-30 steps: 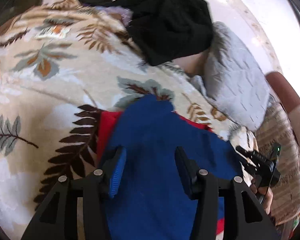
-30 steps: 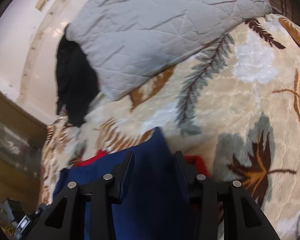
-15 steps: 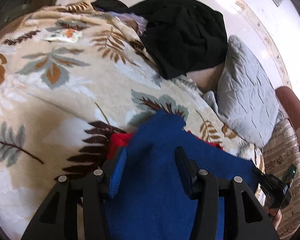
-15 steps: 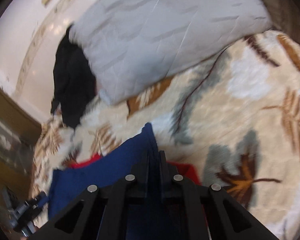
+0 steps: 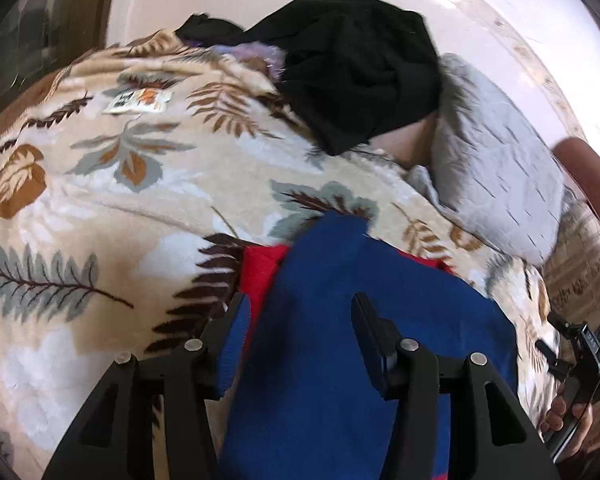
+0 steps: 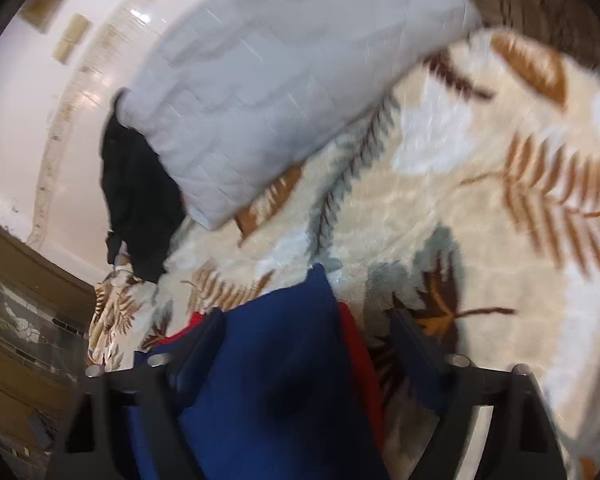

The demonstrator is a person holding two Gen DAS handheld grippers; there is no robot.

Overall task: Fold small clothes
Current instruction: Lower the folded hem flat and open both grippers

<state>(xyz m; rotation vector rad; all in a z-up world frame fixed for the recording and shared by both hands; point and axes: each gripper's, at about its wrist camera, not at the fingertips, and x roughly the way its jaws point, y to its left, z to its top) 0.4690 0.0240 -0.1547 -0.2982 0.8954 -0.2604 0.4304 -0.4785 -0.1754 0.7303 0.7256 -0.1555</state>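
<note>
Both grippers stand wide apart and grip nothing: the left gripper [image 5: 298, 336] and the right gripper [image 6: 310, 344] each hover with fingers either side of the blue garment [image 5: 340, 360]. It lies folded over a red layer [image 5: 260, 270] on the leaf-patterned blanket [image 5: 100, 200], probably released so the fold settles flat, well apart from the grey pillow [image 6: 280, 92].

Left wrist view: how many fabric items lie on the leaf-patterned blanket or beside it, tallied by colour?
Blue: 1, the blue garment
Red: 1, the red garment beneath it
Black: 1, the black clothing pile
Grey: 1, the grey pillow
Purple: 1, a purple scrap by the black pile, too blurred to identify
Total: 5
</note>
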